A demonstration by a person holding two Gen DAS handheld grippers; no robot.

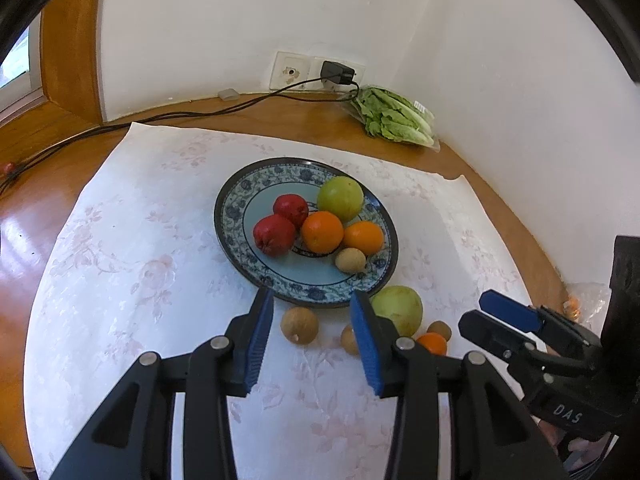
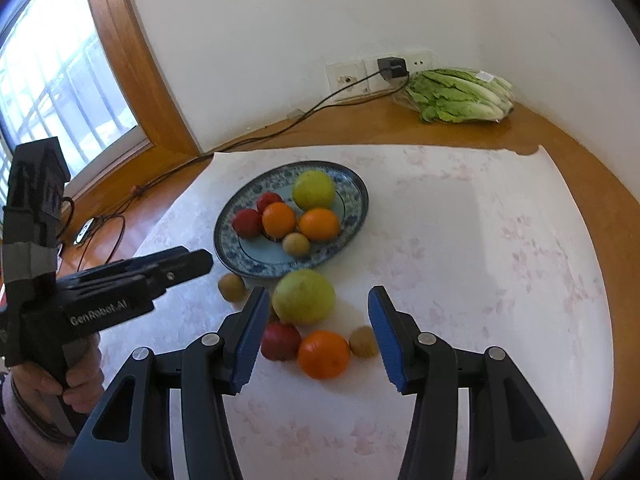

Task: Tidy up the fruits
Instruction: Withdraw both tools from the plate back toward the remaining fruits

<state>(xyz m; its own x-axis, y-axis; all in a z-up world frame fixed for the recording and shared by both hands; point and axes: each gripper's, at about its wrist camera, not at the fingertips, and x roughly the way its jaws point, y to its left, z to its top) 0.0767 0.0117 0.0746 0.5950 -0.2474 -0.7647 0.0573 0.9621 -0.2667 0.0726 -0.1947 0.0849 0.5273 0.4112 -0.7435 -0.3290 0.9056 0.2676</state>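
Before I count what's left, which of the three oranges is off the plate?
The orange nearest the right claw; it lies on the cloth, while the other two sit on the plate.

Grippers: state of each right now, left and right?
Left gripper: open, empty, above the cloth near the plate.
Right gripper: open, empty, with the loose fruit in front of it.

A blue flowery plate (image 2: 352, 200) is holding two red fruits (image 2: 247, 222), two oranges (image 2: 319, 223), a green apple (image 2: 313, 190) and a small brown fruit (image 2: 296, 244); at its 6 o'clock, another green apple (image 2: 304, 297), orange (image 2: 323, 354), red fruit (image 2: 281, 341) and brown fruits (image 2: 231, 287) are lying on the cloth.
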